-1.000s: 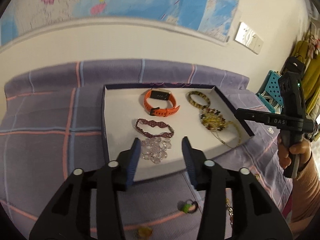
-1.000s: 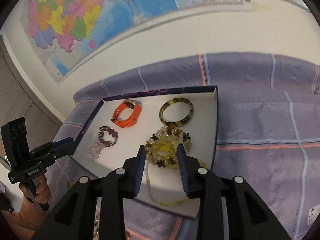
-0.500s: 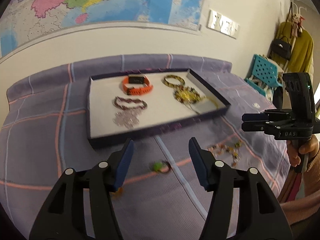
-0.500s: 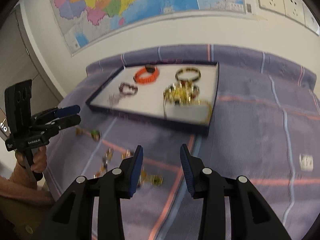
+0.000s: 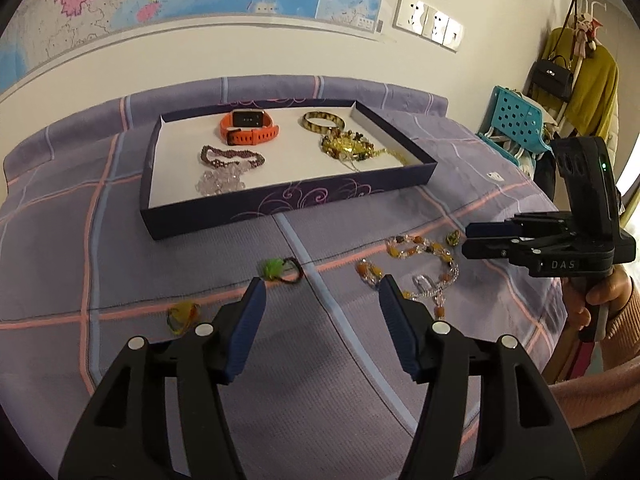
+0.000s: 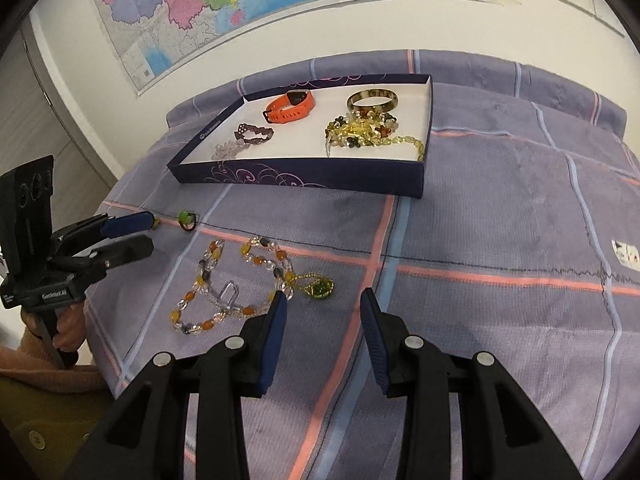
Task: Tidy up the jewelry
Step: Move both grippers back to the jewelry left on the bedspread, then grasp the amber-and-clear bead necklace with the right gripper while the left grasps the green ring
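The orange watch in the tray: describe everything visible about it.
The orange watch lies in the far part of the dark blue tray, on its white floor. It has a small dark rectangular face and an orange, rubbery-looking band with a row of holes, closed into a loop and lying on its side. It sits apart from the purple bracelet nearer the front and the brown bangle beside it. Nothing touches it but the tray floor.

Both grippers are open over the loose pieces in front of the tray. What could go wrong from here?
The beaded necklace sprawls in loops, so the right gripper might pinch one strand and leave the rest dragging, perhaps snagging the tray wall. The green ring and yellow ring near the left gripper lie low on soft cloth; the fingers may pinch fabric instead.
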`<state>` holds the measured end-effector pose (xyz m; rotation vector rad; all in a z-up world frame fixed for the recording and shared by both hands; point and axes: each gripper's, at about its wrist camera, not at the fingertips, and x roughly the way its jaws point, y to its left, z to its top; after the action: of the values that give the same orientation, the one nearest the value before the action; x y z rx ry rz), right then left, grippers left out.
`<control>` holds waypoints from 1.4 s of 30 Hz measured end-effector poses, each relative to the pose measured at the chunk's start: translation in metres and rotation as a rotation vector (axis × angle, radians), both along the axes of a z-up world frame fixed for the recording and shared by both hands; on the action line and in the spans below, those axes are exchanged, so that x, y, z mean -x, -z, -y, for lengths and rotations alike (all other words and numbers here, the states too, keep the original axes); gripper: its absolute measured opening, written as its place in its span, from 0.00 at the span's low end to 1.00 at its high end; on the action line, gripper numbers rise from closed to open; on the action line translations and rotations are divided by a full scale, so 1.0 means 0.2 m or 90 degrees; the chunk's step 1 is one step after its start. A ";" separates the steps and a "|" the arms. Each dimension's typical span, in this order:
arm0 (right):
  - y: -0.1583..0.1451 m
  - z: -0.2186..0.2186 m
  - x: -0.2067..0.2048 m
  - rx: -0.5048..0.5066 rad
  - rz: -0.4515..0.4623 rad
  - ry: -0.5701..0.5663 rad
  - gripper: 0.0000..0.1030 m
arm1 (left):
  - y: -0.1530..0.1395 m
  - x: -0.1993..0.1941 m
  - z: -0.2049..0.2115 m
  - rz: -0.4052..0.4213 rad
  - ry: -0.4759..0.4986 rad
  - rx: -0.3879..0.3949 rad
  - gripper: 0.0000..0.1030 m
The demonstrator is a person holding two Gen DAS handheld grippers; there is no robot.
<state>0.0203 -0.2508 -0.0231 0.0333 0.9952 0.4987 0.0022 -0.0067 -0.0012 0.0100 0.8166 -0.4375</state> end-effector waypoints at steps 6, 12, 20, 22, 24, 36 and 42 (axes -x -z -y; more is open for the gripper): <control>0.02 -0.06 -0.03 0.029 0.017 -0.004 0.30 | 0.01 -0.01 -0.03 -0.009 -0.019 0.008 0.57; 0.03 -0.06 -0.05 0.028 0.016 0.001 0.21 | 0.02 -0.02 -0.07 -0.017 -0.036 0.009 0.57; -0.04 -0.06 0.00 0.020 0.038 -0.002 0.22 | 0.03 -0.01 -0.05 -0.016 -0.020 0.005 0.57; -0.08 -0.09 0.04 0.012 0.050 -0.030 0.29 | 0.03 -0.02 -0.04 -0.017 -0.014 0.006 0.57; -0.10 -0.14 0.06 0.007 0.057 -0.058 0.45 | 0.04 -0.02 -0.03 -0.020 -0.015 0.007 0.57; 0.03 -0.37 0.05 0.076 0.040 -0.081 0.72 | 0.04 -0.02 -0.04 -0.028 -0.020 0.019 0.57; 0.04 -0.41 0.08 0.111 0.067 -0.091 0.42 | 0.05 -0.03 -0.06 -0.035 -0.022 0.026 0.57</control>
<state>0.0034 -0.1689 -0.0302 -0.2195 0.9380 0.5379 0.0078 0.0046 -0.0119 -0.0540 0.8603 -0.4237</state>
